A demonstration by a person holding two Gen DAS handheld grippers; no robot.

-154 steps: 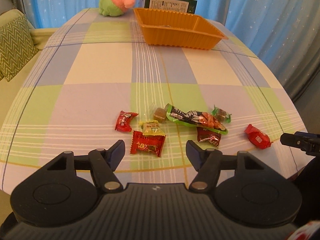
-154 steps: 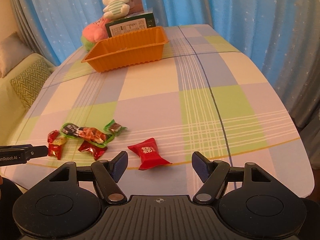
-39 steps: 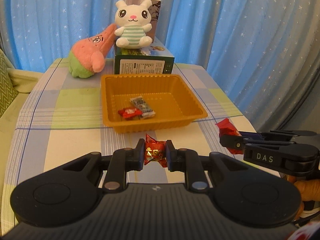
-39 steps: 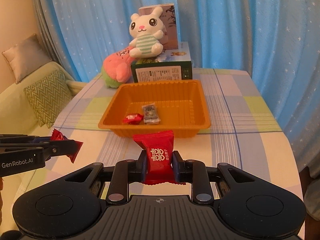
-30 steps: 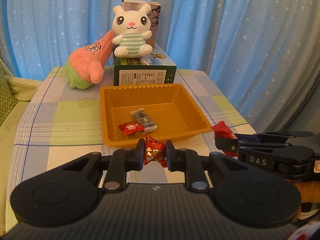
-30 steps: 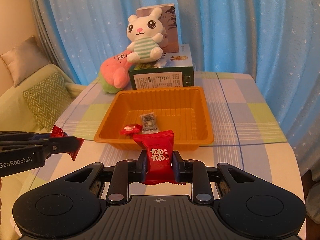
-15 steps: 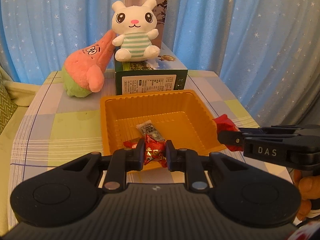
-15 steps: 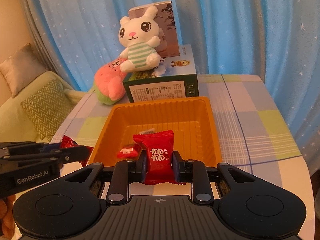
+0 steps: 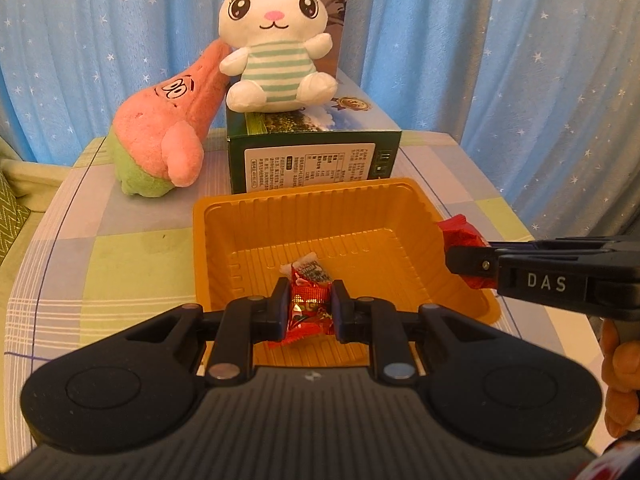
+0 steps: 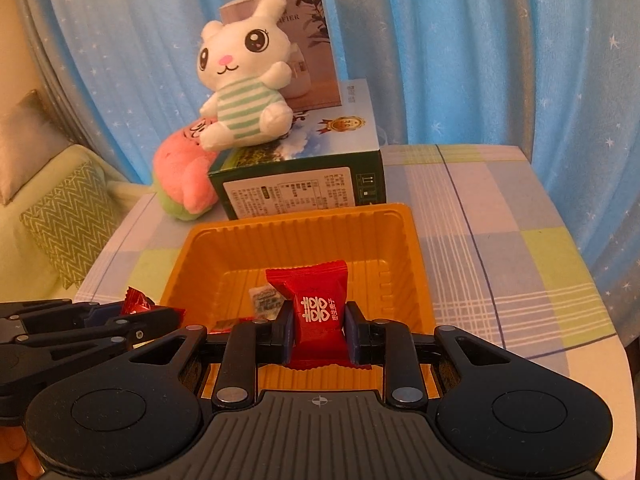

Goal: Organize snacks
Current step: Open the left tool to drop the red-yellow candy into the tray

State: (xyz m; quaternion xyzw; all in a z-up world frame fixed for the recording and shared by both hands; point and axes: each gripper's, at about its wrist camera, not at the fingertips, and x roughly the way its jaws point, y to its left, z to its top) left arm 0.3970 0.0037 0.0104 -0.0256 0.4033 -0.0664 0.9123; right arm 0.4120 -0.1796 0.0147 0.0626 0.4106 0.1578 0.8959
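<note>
Hidden: the near wall of the orange tray [image 9: 208, 240] is covered by the gripper bodies in both views, and part of its floor too.
Hard to make out: a red scrap [image 10: 226, 325] low in the tray, seen from the right wrist, is mostly behind a gripper arm; I cannot tell what it is.
Cut off: only a few fingers of the person's hand [image 9: 618, 376] show at the right edge of the left wrist view.
Tray contents: one small pale-wrapped snack [image 10: 266, 300] lies on the tray floor, half covered by the held sweets.
Left gripper [image 9: 310, 310]: closed tight on a crinkled red and gold sweet [image 9: 308, 308], held above the near part of the tray.
Right gripper [image 10: 318, 330]: clamped on a red packet [image 10: 318, 304] with white characters, upright, over the tray's near half.
Side view: the right gripper's tip and its red packet sit over the tray's right rim.
Behind the tray: a green box [image 9: 312, 164] touches the far rim; a white rabbit toy [image 9: 276, 44] sits on it, a taller box [image 10: 316, 40] behind.
Beside the box: a pink star toy [image 9: 168, 140] leans on the worktop [image 9: 120, 264].
Backdrop: blue starred curtain [image 9: 480, 60].
</note>
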